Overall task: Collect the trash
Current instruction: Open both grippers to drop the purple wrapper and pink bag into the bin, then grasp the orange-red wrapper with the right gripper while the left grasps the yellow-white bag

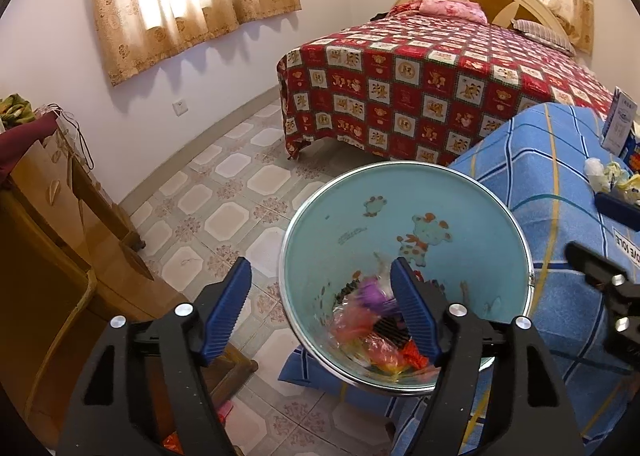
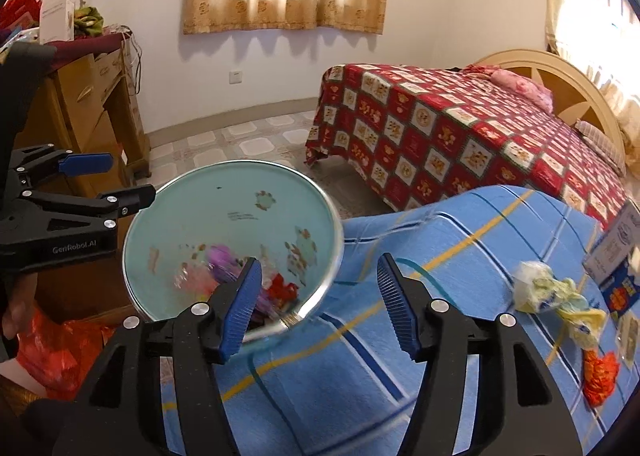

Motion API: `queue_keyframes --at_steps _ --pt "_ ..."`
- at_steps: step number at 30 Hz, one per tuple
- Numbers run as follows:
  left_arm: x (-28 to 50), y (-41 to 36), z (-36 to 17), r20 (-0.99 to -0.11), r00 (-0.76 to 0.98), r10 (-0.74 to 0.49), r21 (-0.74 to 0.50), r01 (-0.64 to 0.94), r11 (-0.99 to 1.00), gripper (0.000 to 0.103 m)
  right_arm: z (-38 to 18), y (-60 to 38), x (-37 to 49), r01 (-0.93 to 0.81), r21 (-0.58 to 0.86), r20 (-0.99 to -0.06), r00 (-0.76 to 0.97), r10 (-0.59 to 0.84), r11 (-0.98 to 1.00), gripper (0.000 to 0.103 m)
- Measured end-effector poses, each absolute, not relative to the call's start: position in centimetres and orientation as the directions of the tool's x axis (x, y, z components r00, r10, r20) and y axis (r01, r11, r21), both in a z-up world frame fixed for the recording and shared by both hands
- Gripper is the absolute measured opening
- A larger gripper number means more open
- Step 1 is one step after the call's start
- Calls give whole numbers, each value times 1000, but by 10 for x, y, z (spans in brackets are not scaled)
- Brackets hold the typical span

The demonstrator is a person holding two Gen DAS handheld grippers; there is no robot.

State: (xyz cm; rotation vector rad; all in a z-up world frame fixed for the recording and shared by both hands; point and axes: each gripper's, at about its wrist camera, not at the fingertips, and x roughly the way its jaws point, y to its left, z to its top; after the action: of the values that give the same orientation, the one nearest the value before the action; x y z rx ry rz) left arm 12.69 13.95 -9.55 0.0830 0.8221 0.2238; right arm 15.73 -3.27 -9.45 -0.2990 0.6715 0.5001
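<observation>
A light blue trash bin (image 1: 400,215) with cartoon prints stands beside a table under a blue checked cloth (image 1: 560,215). It holds purple, pink, red and clear wrappers (image 1: 372,320). My left gripper (image 1: 320,312) is open and empty above the bin's near rim. My right gripper (image 2: 320,304) is open and empty, over the bin's right rim (image 2: 332,240) and the cloth edge. On the cloth (image 2: 460,296) lie a crumpled yellow-white wrapper (image 2: 536,288) and a red-orange wrapper (image 2: 598,376). The left gripper also shows in the right wrist view (image 2: 108,179).
A bed with a red bear quilt (image 1: 420,83) stands behind the table. A wooden dresser (image 1: 60,215) is at the left. A white and blue box (image 2: 616,252) sits on the cloth's far right. A red bag (image 2: 52,352) lies on the floor by the bin.
</observation>
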Motion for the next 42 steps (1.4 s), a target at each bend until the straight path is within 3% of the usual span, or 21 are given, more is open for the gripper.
queue_keyframes --at_steps 5,14,26,29,33,42 --pt "127 117 -105 -730 653 204 174 -110 978 75 -91 -101 146 -413 -78 -653 709 267 907 65" --pt "142 63 -106 -721 673 166 185 -44 982 82 -94 -258 154 30 -49 -664 746 -55 998 66" --pt "165 20 -101 -720 683 124 163 -8 987 84 -119 -292 194 -2 -58 -774 631 -44 998 66" --pt "168 18 -100 -723 681 114 152 -3 988 84 -122 -299 200 -17 -33 -797 604 -16 999 40" --pt "170 12 -101 -727 679 101 149 12 989 84 -125 -299 194 -43 -21 -796 606 9 999 24" --pt "182 -40 -94 -730 682 27 136 107 985 84 -105 -325 158 19 33 -719 695 11 999 22"
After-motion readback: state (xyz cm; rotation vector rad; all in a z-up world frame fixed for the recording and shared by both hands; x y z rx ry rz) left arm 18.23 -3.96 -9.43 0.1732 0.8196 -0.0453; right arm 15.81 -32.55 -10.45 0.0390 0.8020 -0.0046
